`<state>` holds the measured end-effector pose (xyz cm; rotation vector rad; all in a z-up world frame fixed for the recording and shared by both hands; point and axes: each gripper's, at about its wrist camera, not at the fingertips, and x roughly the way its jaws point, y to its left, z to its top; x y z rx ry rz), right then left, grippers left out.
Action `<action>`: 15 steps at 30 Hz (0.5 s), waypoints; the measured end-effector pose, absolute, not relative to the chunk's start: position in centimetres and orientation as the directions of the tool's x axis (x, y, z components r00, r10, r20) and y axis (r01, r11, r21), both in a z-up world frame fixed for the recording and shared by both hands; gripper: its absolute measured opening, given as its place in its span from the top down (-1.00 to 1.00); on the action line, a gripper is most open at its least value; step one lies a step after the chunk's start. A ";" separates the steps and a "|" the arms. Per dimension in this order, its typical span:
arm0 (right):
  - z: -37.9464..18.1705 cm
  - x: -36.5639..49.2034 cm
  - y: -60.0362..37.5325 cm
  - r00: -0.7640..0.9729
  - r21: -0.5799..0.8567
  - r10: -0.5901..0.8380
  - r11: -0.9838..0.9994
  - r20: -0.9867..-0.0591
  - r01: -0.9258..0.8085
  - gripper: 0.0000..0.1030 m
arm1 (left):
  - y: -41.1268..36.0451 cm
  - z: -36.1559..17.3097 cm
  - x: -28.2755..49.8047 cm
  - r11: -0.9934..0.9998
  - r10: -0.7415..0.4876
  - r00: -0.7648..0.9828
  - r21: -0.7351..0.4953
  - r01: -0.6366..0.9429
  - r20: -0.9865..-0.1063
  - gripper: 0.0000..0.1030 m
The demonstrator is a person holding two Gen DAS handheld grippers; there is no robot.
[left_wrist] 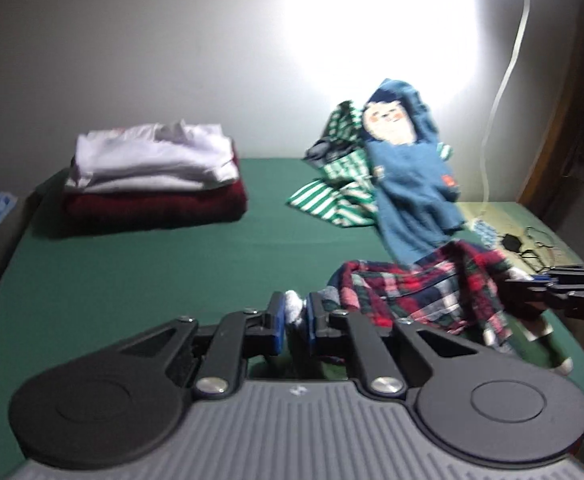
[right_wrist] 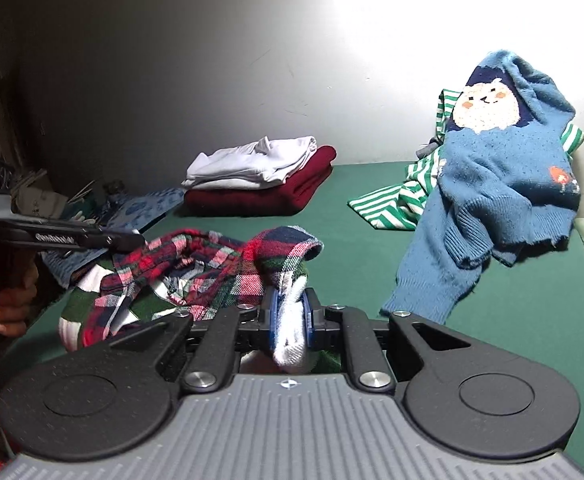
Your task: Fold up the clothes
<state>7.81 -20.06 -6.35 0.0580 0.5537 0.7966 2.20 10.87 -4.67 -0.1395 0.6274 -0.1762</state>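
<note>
The left gripper (left_wrist: pixel 295 314) has its blue pads pressed on a white cuff of the plaid shirt (left_wrist: pixel 412 292), with only the cloth between them. The right gripper (right_wrist: pixel 290 314) pinches another white-lined edge of the same shirt (right_wrist: pixel 195 272), jaws nearly together around the thick fold, which hangs down behind the pads. The shirt is bunched and stretched between the two tools, just above the green table (right_wrist: pixel 251 232). Measured from the shirt: a folded stack, white top (right_wrist: pixel 251 160) on a maroon sweater (right_wrist: pixel 259 196), lies well beyond it toward the wall; a blue sweater (right_wrist: pixel 500 184) with a bear face is heaped beyond and to its right, over a green-striped garment (right_wrist: pixel 396 200). A hand (right_wrist: pixel 9 300) grips the left tool's handle.
</note>
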 end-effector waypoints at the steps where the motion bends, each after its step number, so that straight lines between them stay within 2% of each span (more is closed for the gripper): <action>1: -6.7 8.3 -19.6 0.569 0.240 0.686 0.709 -0.453 -0.663 0.74 | 11.1 -5.2 3.0 0.978 -0.194 0.793 -0.180 0.108 -0.577 0.85; 4: -8.2 9.6 -18.7 0.576 0.212 0.655 0.730 -0.489 -0.650 0.74 | 11.5 -6.7 5.2 0.984 -0.160 0.786 -0.164 0.075 -0.597 0.85; 8: -10.5 10.2 -18.7 0.544 0.265 0.651 0.736 -0.529 -0.623 0.73 | 10.6 -9.5 5.9 0.987 -0.145 0.756 -0.142 0.069 -0.638 0.88; 15: -11.2 10.2 -18.2 0.553 0.209 0.637 0.736 -0.536 -0.644 0.73 | 10.2 -10.4 7.0 0.992 -0.118 0.752 -0.108 0.062 -0.648 0.91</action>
